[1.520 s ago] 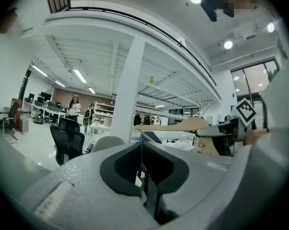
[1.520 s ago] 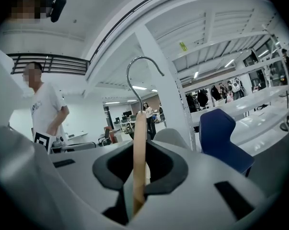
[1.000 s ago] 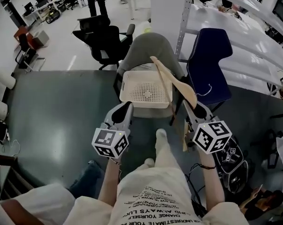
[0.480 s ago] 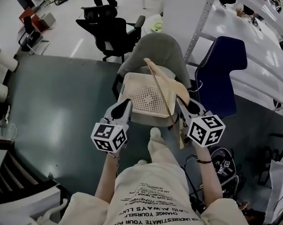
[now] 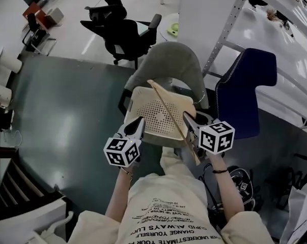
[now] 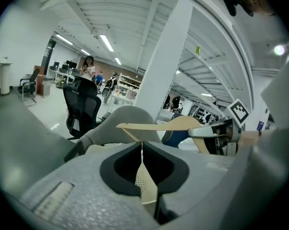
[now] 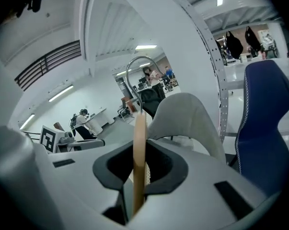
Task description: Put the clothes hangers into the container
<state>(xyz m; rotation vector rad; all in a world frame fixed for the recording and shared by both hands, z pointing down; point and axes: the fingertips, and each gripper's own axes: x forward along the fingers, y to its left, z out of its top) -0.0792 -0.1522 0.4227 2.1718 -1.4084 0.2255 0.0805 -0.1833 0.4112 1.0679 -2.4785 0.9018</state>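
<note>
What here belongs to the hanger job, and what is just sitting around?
Part of the job: wooden hanger, clamped in the right gripper; beige perforated container.
Just about: grey chair under the container, blue chair, black office chair.

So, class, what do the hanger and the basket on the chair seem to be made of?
Hanger: likely wood, pale tan, smooth and matt; its hook looks like shiny grey metal wire. Basket: probably moulded plastic, cream, matt, with a regular grid of small holes.
</note>
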